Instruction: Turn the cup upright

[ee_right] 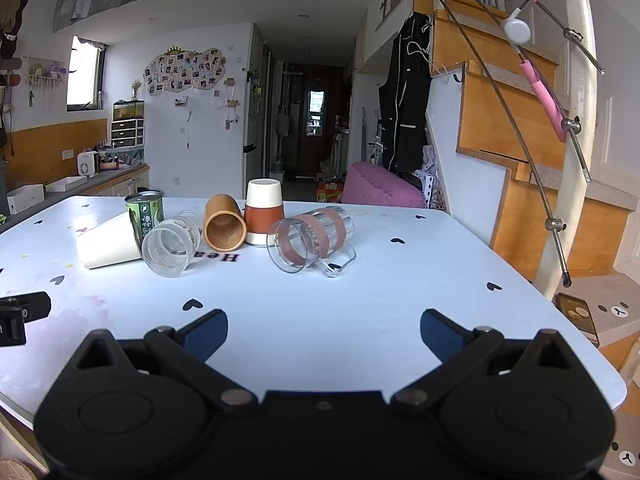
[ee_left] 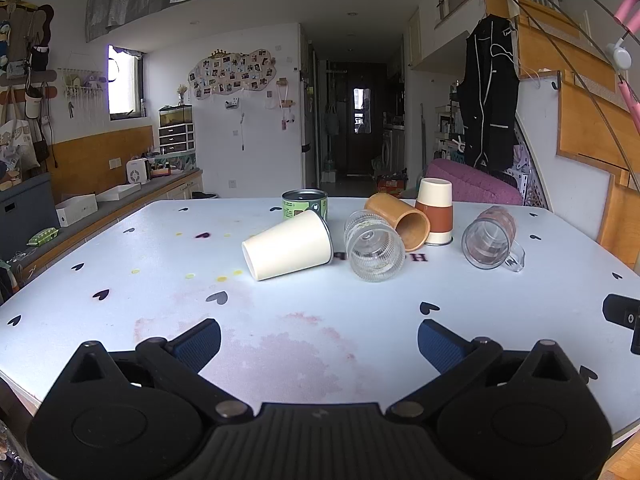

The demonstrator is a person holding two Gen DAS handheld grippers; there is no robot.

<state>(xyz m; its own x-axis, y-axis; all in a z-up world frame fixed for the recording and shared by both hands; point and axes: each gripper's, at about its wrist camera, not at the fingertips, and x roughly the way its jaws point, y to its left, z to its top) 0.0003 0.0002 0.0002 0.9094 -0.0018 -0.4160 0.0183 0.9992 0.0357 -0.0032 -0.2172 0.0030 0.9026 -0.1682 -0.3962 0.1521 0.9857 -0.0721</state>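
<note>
Pale blue tabletop (ee_left: 120, 280) dotted with black hearts and faint pink stains. Green tin can (ee_left: 305, 204) standing upright near the far edge. Behind, black jacket (ee_left: 488, 96) hanging beside wooden stairs (ee_left: 580, 120); pink cushion (ee_right: 380, 188) beneath.

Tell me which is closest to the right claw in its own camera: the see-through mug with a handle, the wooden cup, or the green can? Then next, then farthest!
1. See-through mug: lying on its side, nearest the right claw, just ahead.
2. Wooden cup: on its side, farther back, left of centre.
3. Green can: standing at the far left, behind the other cups.
</note>
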